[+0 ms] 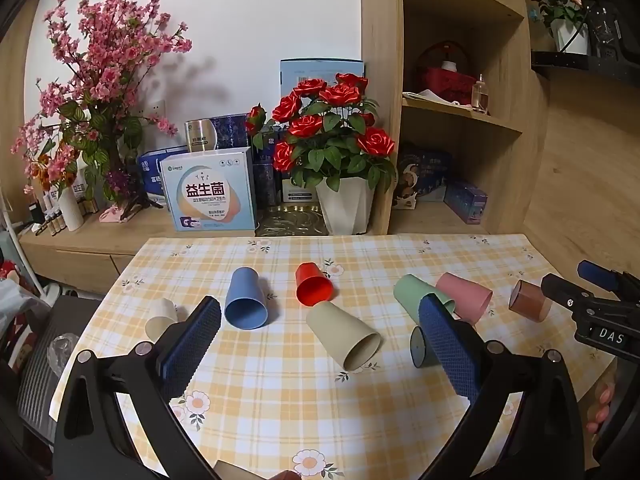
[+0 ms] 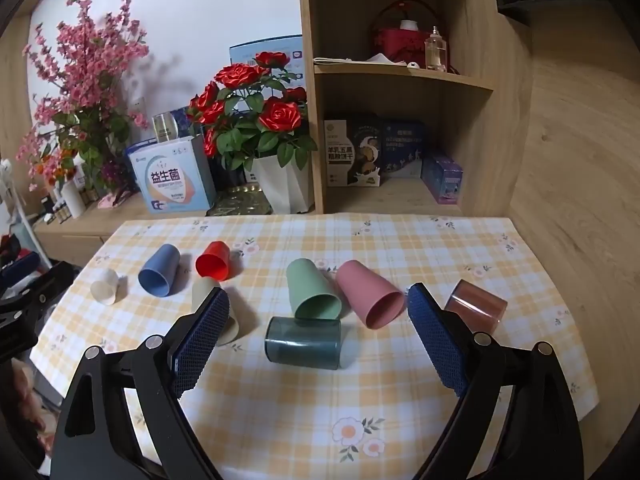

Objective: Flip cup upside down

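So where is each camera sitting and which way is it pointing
Left wrist: on the left gripper, above the table's near left, facing the shelf; its open fingers flank the beige cup; the right gripper shows at right.
Right wrist: on the right gripper, further right, facing likewise; open fingers flank the grey cup.
Shared: all eight cups lying down, roses, checked table.

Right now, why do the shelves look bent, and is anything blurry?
Left wrist view: the fisheye lens bows the shelf and darkens the corners; cups stay sharp. Right wrist view: same curving; the pink blossoms cast a soft shadow on the wall.
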A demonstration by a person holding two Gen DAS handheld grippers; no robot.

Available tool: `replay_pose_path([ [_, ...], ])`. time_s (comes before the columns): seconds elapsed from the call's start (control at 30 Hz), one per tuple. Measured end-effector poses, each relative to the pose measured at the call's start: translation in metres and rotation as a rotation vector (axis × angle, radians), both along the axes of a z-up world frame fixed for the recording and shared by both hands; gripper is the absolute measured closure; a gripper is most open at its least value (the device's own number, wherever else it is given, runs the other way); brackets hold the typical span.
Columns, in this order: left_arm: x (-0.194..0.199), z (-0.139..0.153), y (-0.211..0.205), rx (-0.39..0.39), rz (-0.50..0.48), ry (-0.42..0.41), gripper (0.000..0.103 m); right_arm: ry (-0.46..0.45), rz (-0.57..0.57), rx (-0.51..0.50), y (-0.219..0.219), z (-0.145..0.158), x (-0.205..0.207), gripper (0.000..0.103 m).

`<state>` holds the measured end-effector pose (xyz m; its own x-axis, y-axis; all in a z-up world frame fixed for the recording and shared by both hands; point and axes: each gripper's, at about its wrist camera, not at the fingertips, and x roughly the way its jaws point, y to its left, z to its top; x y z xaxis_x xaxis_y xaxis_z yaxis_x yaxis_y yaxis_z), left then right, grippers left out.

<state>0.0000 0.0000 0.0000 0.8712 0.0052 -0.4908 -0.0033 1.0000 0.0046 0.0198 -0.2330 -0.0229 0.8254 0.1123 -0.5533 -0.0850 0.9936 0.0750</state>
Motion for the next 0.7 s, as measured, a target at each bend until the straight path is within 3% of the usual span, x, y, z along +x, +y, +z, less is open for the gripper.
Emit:
replay_pose_path([
  [0.7, -0.0026, 0.0031, 0.0018, -0.004, 0.001, -0.005, 0.006, -0.003, 0.001, 0.000, -0.0005, 0.0011, -0.0014, 0.016],
])
